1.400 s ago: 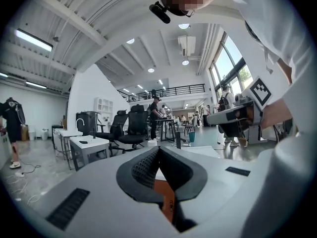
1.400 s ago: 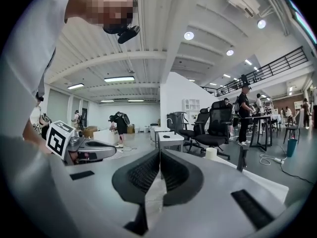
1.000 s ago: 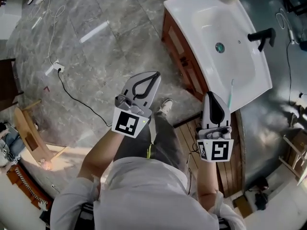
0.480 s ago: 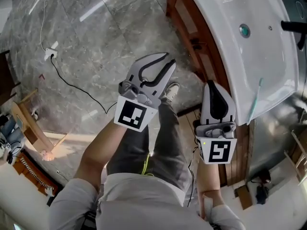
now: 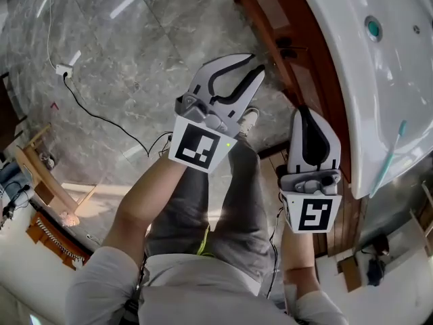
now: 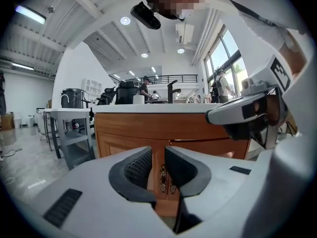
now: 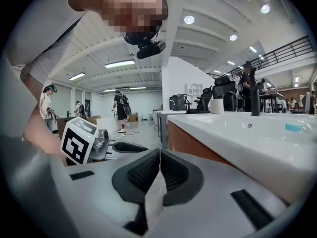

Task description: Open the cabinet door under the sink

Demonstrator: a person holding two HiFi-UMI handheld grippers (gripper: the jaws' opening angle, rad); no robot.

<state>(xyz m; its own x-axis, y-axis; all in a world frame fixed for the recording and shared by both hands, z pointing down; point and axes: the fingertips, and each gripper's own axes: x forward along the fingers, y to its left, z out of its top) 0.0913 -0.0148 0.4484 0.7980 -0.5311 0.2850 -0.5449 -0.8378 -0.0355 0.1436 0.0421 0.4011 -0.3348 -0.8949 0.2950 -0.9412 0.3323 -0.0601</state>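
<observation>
- My left gripper has just been opening its jaws. They stand a moderate gap apart with nothing between them.
- My right gripper has its jaws pressed together and is empty. It is beside the sink, which sits to its right.
- Straight ahead of the left gripper, framed in the jaw gap, are two small ornate handles. They sit at the centre seam of the cabinet, not yet touched.
- The door I take for the target runs ahead and to the left of that seam, under the sink.
- I judge the door to be stiff wood on hinges: light to swing and not fragile, but it will only move along its arc.
- I'd grip a handle, not the panel edge. The handles are small and look like metal, so they could be slippery and need a firm, centred pinch.
- The hinges are not visible, and my own gripper body cuts off the lower door.
- I can't tell which handle serves which door.
- From the head view the cabinet front is seen nearly edge-on.
</observation>
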